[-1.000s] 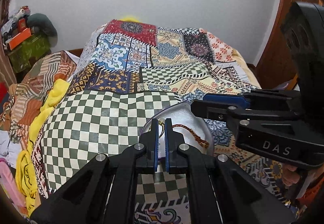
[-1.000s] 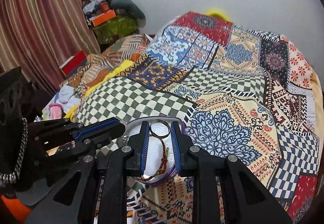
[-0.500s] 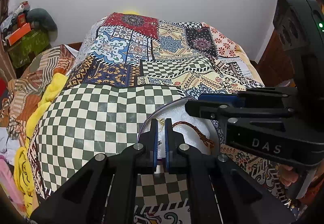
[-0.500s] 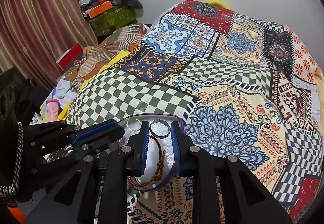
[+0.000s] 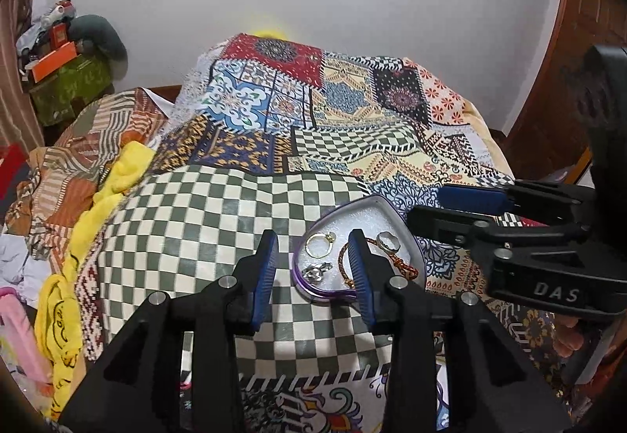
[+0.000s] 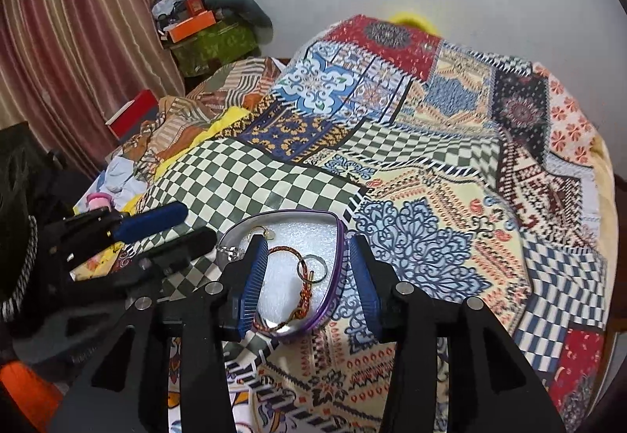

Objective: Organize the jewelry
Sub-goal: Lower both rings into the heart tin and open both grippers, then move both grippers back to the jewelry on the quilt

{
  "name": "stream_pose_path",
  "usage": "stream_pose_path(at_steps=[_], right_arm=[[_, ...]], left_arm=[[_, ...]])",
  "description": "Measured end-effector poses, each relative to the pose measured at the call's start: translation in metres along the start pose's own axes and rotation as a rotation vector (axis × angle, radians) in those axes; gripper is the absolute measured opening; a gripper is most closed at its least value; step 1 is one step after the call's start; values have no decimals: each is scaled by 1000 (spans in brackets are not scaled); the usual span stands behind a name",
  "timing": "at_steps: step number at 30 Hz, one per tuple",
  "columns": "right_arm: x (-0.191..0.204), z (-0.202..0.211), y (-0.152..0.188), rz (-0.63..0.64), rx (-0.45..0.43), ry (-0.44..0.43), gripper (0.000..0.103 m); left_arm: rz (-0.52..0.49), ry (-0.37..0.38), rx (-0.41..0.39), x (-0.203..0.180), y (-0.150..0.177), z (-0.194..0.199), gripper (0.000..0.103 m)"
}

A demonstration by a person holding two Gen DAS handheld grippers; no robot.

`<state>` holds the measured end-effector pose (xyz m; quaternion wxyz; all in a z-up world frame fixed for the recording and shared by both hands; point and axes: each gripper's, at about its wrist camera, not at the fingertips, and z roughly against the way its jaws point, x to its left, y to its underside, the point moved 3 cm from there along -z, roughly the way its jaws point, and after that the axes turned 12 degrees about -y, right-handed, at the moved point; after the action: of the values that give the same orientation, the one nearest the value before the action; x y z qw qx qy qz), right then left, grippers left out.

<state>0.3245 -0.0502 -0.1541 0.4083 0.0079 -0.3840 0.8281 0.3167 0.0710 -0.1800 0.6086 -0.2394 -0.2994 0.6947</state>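
On the bed [image 5: 219, 221], a heart-shaped tray [image 5: 407, 237] with a purple rim lies near the front edge, on the seam between the checkered patch and the blue floral patch.

The left wrist view shows a gold ring [image 5: 319, 241], a silver piece [image 5: 318, 271] and a silver ring [image 5: 388, 241]; the right wrist view hides most of the gold ring and the silver piece behind a finger, but shows the braided red cord bracelet [image 6: 303, 278] whole.

Both the left claw [image 5: 313, 268] and right claw [image 6: 309, 276] are spread apart over the tray, holding nothing. Bare quilt lies open beyond the tray.
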Motion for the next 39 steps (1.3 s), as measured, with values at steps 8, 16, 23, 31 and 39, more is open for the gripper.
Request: stream_pose_path(at_steps=[8,16,23,31,39], right_arm=[[15,34,8,51,-61,35,40],[20,68,25,94,-104,84,40],[15,82,52,109,-78,108,40],[8,69,93,87,5,87,40],[1,54,105,76,51,85,40]], left_arm=[[-13,-2,-31,3,-1,30,36],[-52,8,-51,-8,9,65,37],[-90,34,-29,-24,31,79,40],[-149,74,47,-47,66,73,40],[-169,70,71,-58,89,63,40]])
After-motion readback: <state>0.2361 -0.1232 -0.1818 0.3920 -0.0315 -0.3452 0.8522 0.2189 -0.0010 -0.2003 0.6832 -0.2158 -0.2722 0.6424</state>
